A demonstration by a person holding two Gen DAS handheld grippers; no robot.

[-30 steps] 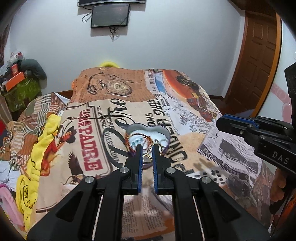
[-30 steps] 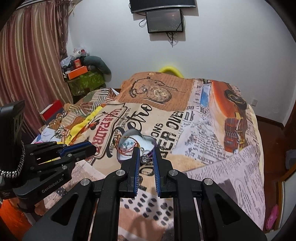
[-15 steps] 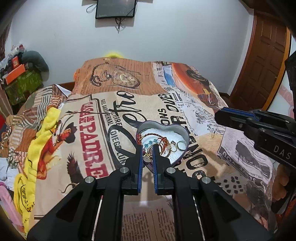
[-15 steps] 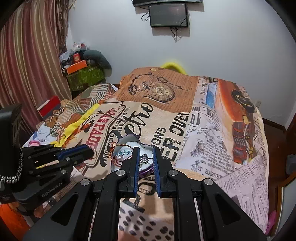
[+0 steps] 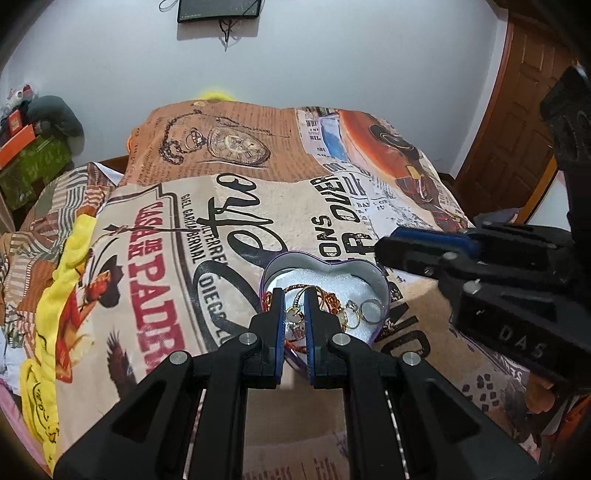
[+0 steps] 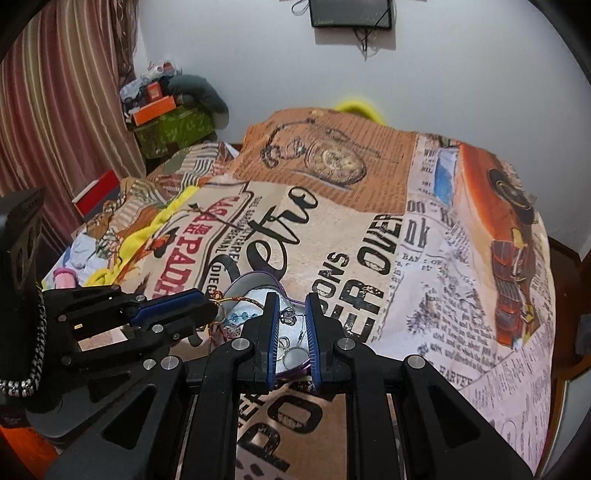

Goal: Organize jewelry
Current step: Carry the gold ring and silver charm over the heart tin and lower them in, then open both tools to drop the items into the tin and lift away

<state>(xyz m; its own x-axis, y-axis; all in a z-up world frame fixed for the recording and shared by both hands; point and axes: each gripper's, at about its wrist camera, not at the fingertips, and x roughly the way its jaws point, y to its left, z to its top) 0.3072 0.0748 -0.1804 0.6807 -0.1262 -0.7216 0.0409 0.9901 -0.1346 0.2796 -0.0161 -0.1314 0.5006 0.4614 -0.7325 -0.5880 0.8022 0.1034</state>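
White walls with a small dark screen [image 5: 218, 10] mounted high close off the room behind a bed [image 5: 258, 192] covered by a retro newspaper-print spread, with a wooden door [image 5: 524, 110] at the right. Near the bed's front edge sits a heart-shaped tin [image 5: 373, 275] (silver inside, purple outside, white lining) holding a tangle of jewelry: a red-orange cord bracelet [image 5: 328, 297], thin rings [image 5: 370, 312] and pale blue beads [image 6: 242, 316]. The left tool [image 5: 296, 314] hangs over the tin's near left part, jaws narrowed on a gold ring with a pale stone [image 5: 294, 312] pinched between the blue pads. The right tool [image 6: 291, 319] reaches over the tin from the other side, jaws also narrow, gripping a small silver butterfly-like piece [image 6: 288, 316]. Yellow cloth [image 5: 55, 295] lies bunched along the bed's left side.
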